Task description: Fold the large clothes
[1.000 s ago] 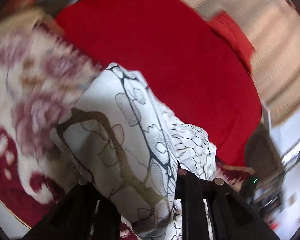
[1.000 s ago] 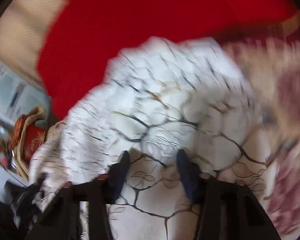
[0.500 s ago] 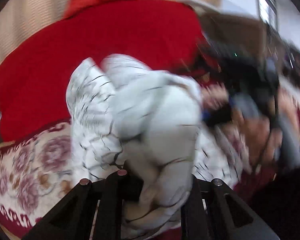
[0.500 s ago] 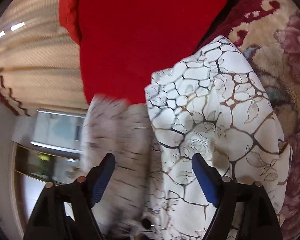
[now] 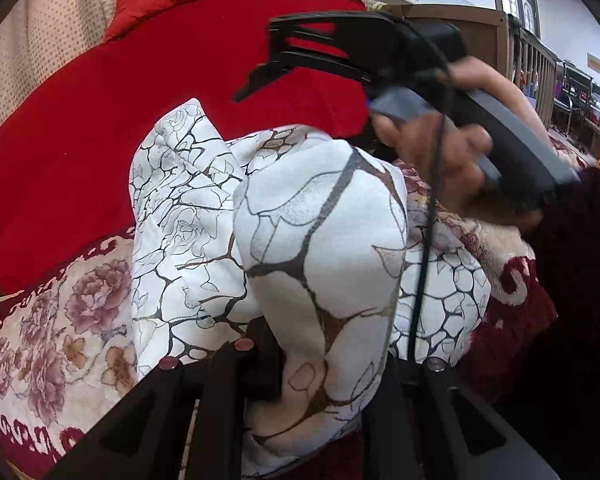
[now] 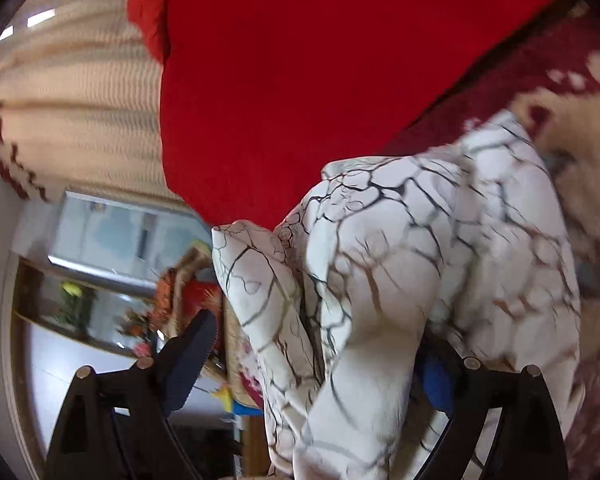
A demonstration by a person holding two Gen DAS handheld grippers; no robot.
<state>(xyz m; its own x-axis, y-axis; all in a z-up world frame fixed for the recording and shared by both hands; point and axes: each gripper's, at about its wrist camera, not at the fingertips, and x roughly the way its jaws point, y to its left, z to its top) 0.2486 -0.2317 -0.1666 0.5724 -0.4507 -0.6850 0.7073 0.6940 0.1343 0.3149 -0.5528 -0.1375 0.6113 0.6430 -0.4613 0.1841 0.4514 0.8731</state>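
Observation:
A large white garment [image 5: 320,248] with a dark crackle and rose print is bunched up over a floral blanket. My left gripper [image 5: 320,364] has a thick fold of it between its jaws; the fingertips are hidden by the cloth. The garment [image 6: 400,280] also fills the right wrist view, draped between the wide-open jaws of my right gripper [image 6: 320,356]. Its blue left pad [image 6: 192,360] is bare. The right gripper with the hand holding it shows in the left wrist view [image 5: 420,92], above the garment.
A red blanket [image 5: 140,112] covers the bed behind. A floral cream and maroon blanket [image 5: 52,340] lies under the garment. Beige curtains [image 6: 72,92] hang behind. A wooden bed frame [image 5: 500,40] stands at the right, with furniture and clutter beyond.
My right gripper opened wide, from shut on the cloth, and swung above the bundle. My left gripper swung round with its fold, bringing the right hand into its view.

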